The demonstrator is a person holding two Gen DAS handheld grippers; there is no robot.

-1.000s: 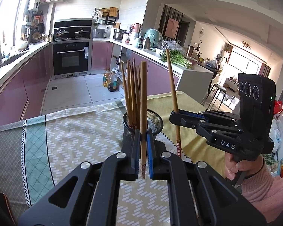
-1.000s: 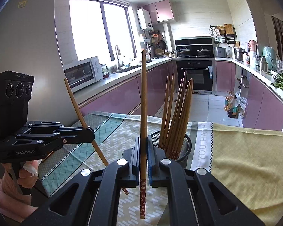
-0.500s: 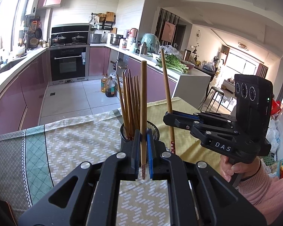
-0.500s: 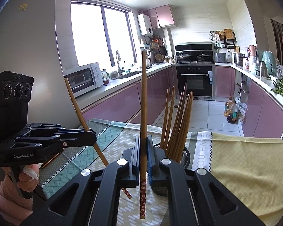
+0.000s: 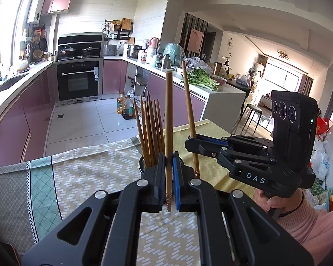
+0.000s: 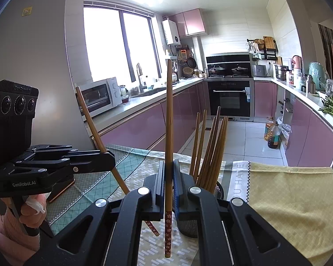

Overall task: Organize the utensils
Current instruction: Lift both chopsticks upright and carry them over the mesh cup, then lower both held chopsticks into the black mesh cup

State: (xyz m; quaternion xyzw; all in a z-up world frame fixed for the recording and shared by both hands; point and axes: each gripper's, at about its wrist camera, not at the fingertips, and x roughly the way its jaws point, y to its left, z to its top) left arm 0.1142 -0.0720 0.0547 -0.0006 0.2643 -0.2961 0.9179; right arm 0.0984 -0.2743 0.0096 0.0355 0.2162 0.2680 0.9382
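While our left gripper [image 5: 168,186] and right gripper [image 6: 168,190] each clamp a chopstick [image 5: 168,133] beside the holder [image 6: 218,190], we judge lowering both into it comes next.

Mesh holder [image 6: 218,191]: mostly hidden behind the right gripper [image 6: 168,190] — only a sliver of rim and wall shows; in the left wrist view just a dark edge [image 5: 142,164] beside the left gripper [image 5: 167,186].
Bundled chopsticks [image 5: 149,130]: lower ends out of sight inside the holder; the exact count is hard to tell.
Left-held chopstick [image 6: 100,141]: a stretch is covered by its jaws.
Person: only a hand [image 5: 275,201] and pink sleeve show, cut off at the frame edge.
Bench [image 5: 82,177]: near edge masked by gripper bodies.
Worktop jars [image 5: 153,55]: too small to identify.
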